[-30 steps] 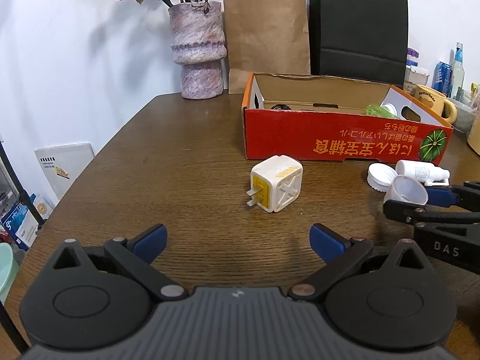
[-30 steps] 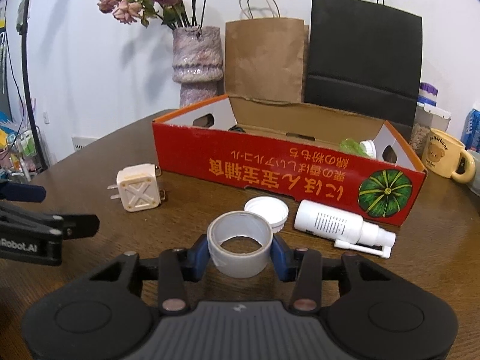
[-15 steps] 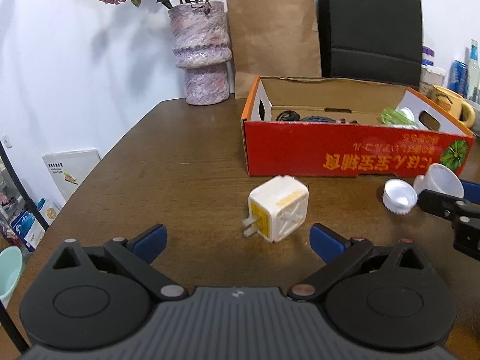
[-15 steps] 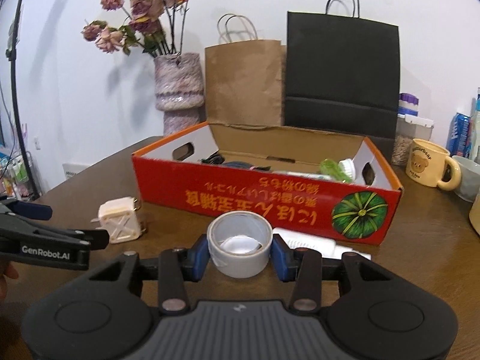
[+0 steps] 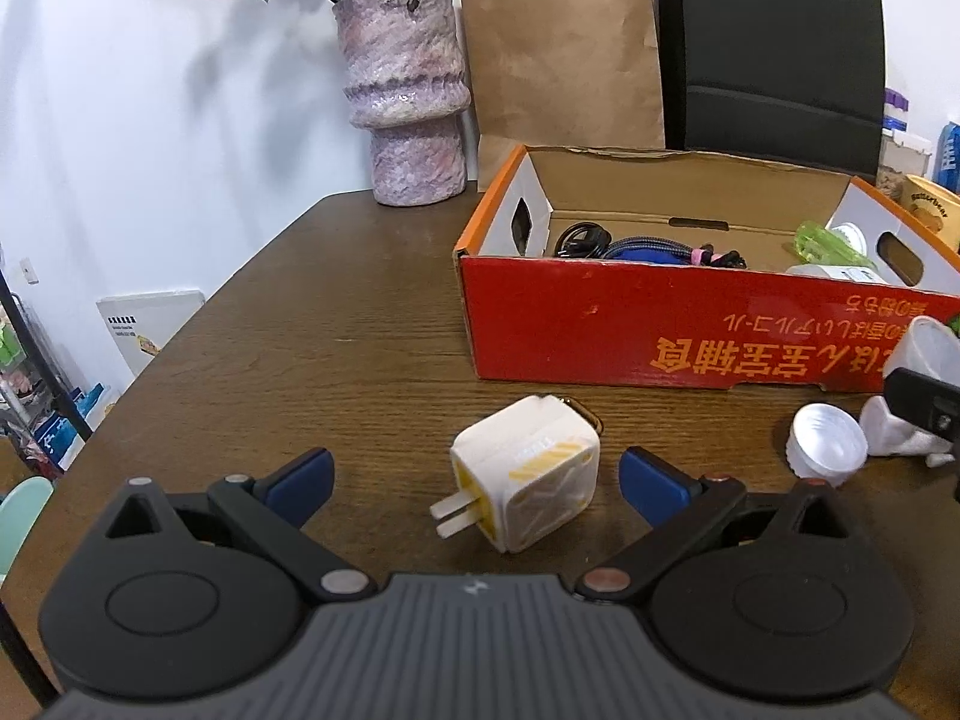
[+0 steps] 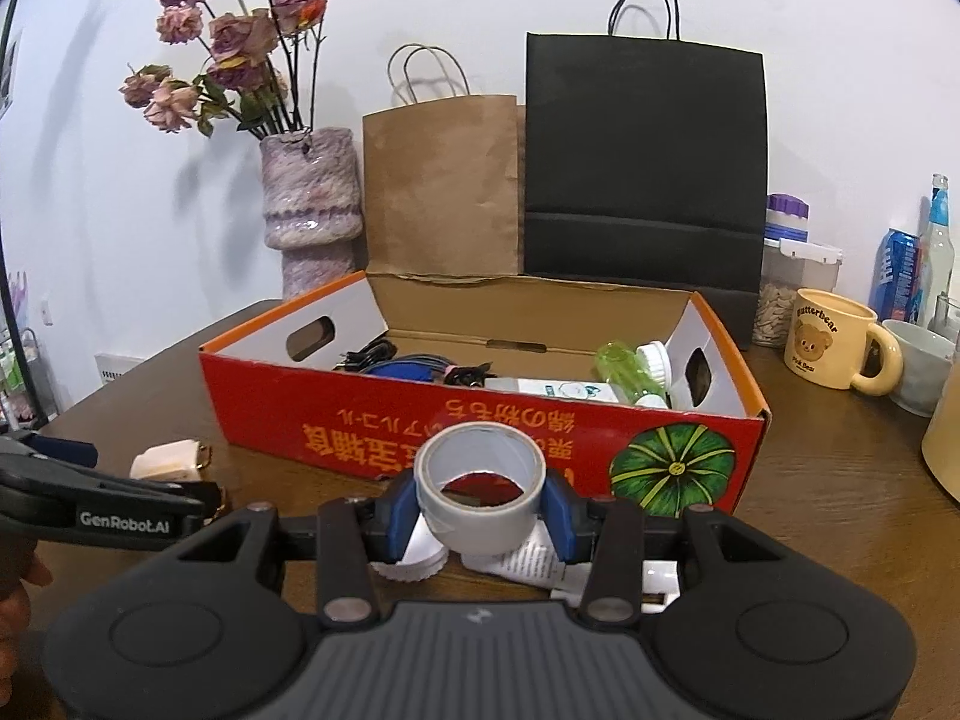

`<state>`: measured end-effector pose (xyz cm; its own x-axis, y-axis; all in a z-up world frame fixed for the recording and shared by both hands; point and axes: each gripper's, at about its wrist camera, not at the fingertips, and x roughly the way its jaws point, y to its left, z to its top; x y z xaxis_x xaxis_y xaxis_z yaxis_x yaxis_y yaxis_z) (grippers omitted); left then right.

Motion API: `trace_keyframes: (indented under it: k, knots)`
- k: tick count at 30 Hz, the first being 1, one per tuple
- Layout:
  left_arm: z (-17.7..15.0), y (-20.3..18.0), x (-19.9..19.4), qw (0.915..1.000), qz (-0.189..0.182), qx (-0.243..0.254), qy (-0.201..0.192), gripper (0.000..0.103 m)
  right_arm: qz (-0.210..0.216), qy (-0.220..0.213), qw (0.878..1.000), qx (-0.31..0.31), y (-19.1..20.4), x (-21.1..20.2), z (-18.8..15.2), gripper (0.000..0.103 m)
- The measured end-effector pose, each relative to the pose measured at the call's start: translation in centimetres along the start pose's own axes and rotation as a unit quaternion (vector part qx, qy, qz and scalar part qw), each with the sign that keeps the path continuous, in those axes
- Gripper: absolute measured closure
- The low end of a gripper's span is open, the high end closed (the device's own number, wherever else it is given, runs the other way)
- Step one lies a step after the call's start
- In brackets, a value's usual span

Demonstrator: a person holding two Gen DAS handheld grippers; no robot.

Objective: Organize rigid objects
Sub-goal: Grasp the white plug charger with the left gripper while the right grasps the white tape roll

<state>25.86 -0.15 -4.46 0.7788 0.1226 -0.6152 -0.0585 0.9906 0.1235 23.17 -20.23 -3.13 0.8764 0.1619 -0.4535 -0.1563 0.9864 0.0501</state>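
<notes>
My left gripper (image 5: 477, 480) is open, its blue pads on either side of a white and yellow plug adapter (image 5: 528, 480) that lies on the brown table with its prongs pointing left. My right gripper (image 6: 481, 507) is shut on a grey tape roll (image 6: 480, 495) and holds it above the table in front of the red cardboard box (image 6: 540, 444). The box (image 5: 690, 336) holds cables, a green bottle and a white item. The adapter shows at the left in the right wrist view (image 6: 165, 461). The tape roll shows at the right edge of the left wrist view (image 5: 930, 351).
A white cap (image 5: 828, 441) and a white spray bottle (image 6: 528, 561) lie on the table in front of the box. A purple vase (image 6: 312, 210), a brown bag (image 6: 441, 186) and a black bag (image 6: 645, 168) stand behind. A yellow mug (image 6: 831, 339) stands at the right.
My left gripper has moved forward so the adapter now lies between its open fingers. My right gripper has lifted the tape roll higher, toward the box.
</notes>
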Motion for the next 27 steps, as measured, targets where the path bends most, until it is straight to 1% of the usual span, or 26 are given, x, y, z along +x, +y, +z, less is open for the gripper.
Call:
trace_keyframes:
  k: [5, 8, 10, 12, 13, 17, 23, 24, 27]
  knots:
    - [0.1, -0.3, 1.1, 1.0000, 0.000, -0.003, 0.008, 0.001, 0.001, 0.001, 1.000, 0.002, -0.1, 0.2, 0.0, 0.060]
    - [0.1, -0.4, 1.1, 1.0000, -0.006, -0.003, 0.006, 0.008, 0.002, -0.002, 1.000, -0.001, 0.0, 0.1, 0.0, 0.060]
    - [0.1, -0.6, 1.2, 0.9999, -0.009, -0.001, 0.006, 0.017, 0.002, -0.001, 1.000, -0.001, 0.0, 0.0, -0.1, 0.060]
    - [0.0, -0.6, 1.3, 0.9997, -0.020, -0.004, 0.010, 0.038, 0.002, -0.001, 1.000, -0.001, 0.0, 0.0, -0.1, 0.060]
    - [0.0, -0.5, 1.3, 0.9994, -0.031, -0.008, 0.012, 0.044, 0.001, -0.001, 1.000, -0.002, 0.1, -0.1, -0.1, 0.060]
    - [-0.2, -0.3, 1.2, 0.9990, -0.041, -0.016, 0.011, 0.045, 0.001, -0.004, 1.000, -0.004, 0.1, -0.3, -0.2, 0.060]
    - [-0.4, -0.3, 0.6, 0.9991, -0.039, -0.016, 0.002, 0.046, 0.000, -0.008, 1.000, -0.005, 0.1, -0.5, -0.2, 0.060]
    - [-0.4, -0.3, 0.4, 0.9991, -0.038, -0.017, -0.001, 0.052, 0.000, -0.009, 1.000, -0.006, 0.1, -0.6, -0.2, 0.060]
    - [-0.3, -0.3, 0.0, 0.9990, -0.040, -0.018, -0.004, 0.053, 0.001, -0.012, 1.000, -0.005, 0.1, -0.7, -0.2, 0.061]
